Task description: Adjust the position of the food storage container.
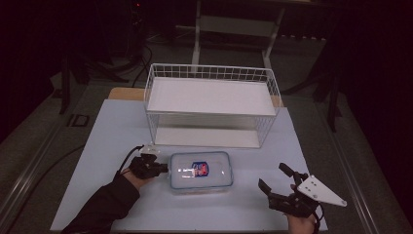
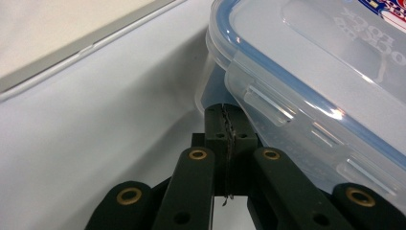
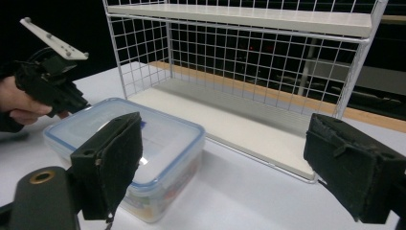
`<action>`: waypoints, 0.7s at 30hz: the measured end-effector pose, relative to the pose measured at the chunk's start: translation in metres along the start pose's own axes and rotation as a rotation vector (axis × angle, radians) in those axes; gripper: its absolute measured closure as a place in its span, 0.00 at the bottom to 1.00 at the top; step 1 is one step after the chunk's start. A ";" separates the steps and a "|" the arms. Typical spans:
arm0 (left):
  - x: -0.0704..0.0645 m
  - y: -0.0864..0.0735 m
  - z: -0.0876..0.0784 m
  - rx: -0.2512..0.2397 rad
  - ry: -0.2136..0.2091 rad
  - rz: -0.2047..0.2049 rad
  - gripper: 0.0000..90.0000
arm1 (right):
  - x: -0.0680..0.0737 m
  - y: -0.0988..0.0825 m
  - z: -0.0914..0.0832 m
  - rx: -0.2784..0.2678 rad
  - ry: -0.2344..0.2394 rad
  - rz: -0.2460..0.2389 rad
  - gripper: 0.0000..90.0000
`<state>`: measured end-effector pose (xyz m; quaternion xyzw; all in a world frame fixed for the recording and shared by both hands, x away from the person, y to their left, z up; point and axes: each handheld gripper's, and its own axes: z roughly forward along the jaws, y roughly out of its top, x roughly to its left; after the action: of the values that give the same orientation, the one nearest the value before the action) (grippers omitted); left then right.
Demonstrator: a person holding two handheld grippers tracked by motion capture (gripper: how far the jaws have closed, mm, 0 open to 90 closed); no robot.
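Black fingers of the right gripper (image 3: 215,167) stand nearest the camera in its own view, spread wide with nothing between them; in the high view this gripper (image 1: 276,187) hovers over the near right part of the worktop (image 1: 97,146), well apart from the container. That container, a clear plastic box with a blue-sealed snap lid (image 1: 200,171), lies flat on the worktop just in front of the white wire shelf rack (image 1: 212,105), near the middle and toward the person's side.

Over on the other side, the left gripper (image 1: 163,168) is at the box's left end. Its fingers (image 2: 221,125) are clenched together, pad against pad, holding nothing. In the left gripper view the closed tips sit low against the side of the box, just under the lid's rim and beside a clear latch tab (image 2: 268,103). Whether they actually touch the wall I cannot tell.

Judging from this, the step in hand looks like the left gripper working on the left end of the box, either nudging it across the worktop or getting under a latch to pop it. The next move would call for a steady, level push or a small upward lever at the tab, and the right gripper probably needs to come in and brace the far end so the light box does not slide or swivel away.
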<state>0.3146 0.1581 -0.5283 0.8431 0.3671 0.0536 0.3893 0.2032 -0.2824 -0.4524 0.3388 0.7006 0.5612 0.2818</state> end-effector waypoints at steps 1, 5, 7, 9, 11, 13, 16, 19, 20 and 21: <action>0.000 0.001 0.002 0.000 0.000 0.006 1.00 | 0.000 0.000 0.000 0.000 0.000 -0.002 0.14; -0.002 0.004 0.003 -0.001 0.015 0.024 1.00 | 0.000 0.000 0.001 0.003 0.003 -0.003 0.14; -0.002 0.002 0.000 -0.001 0.024 0.025 1.00 | -0.001 -0.001 0.001 0.012 0.006 0.003 0.14; -0.003 -0.001 -0.008 -0.003 0.036 0.022 1.00 | -0.001 -0.001 0.001 0.014 0.009 0.006 0.15; -0.006 -0.002 -0.014 -0.010 0.026 0.025 1.00 | -0.001 -0.001 0.001 0.015 0.012 0.006 0.14; -0.011 -0.003 -0.016 -0.015 0.014 0.028 1.00 | 0.000 -0.001 0.001 0.016 0.013 0.005 0.14; -0.017 -0.002 -0.015 -0.018 0.026 0.046 1.00 | 0.000 0.000 0.001 0.015 0.013 0.003 0.14; -0.017 0.000 -0.012 -0.015 0.013 0.034 1.00 | 0.001 0.000 0.001 0.014 0.015 0.003 0.15; -0.017 0.001 -0.011 -0.010 0.017 0.041 1.00 | 0.002 0.000 0.001 0.014 0.015 0.002 0.15; -0.017 0.002 -0.009 -0.012 0.015 0.035 1.00 | 0.002 0.000 0.002 0.015 0.015 0.002 0.15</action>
<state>0.2993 0.1515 -0.5174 0.8467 0.3548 0.0688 0.3906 0.2035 -0.2801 -0.4526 0.3374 0.7066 0.5587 0.2735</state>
